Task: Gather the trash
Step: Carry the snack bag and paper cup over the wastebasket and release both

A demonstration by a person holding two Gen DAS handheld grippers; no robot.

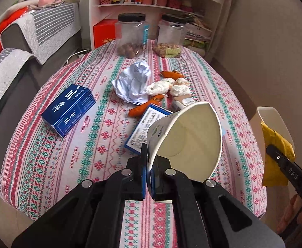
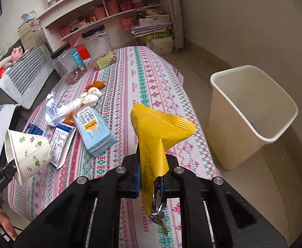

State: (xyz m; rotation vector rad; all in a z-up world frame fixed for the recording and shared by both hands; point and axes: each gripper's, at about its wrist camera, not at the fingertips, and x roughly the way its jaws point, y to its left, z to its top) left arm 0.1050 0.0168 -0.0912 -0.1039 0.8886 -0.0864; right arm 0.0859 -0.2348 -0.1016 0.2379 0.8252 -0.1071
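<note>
My left gripper (image 1: 148,163) is shut on the rim of a white paper cup (image 1: 190,140) with green leaf prints, held tilted above the patterned tablecloth (image 1: 88,144); the same cup (image 2: 29,153) shows at the left of the right wrist view. My right gripper (image 2: 151,165) is shut on a yellow snack wrapper (image 2: 161,128), which hangs above the table's right edge; that wrapper (image 1: 275,155) also appears at the right of the left wrist view. A cream waste bin (image 2: 252,113) stands open on the floor right of the table.
On the table lie crumpled white paper (image 1: 133,82), wadded tissues (image 1: 167,86), orange peel pieces (image 1: 144,106), a dark blue box (image 1: 69,109), a flattened blue-and-white carton (image 1: 148,128), a light blue carton (image 2: 95,132) and two black-lidded jars (image 1: 131,35). A sofa (image 1: 16,47) flanks the left; shelves (image 1: 157,2) stand behind.
</note>
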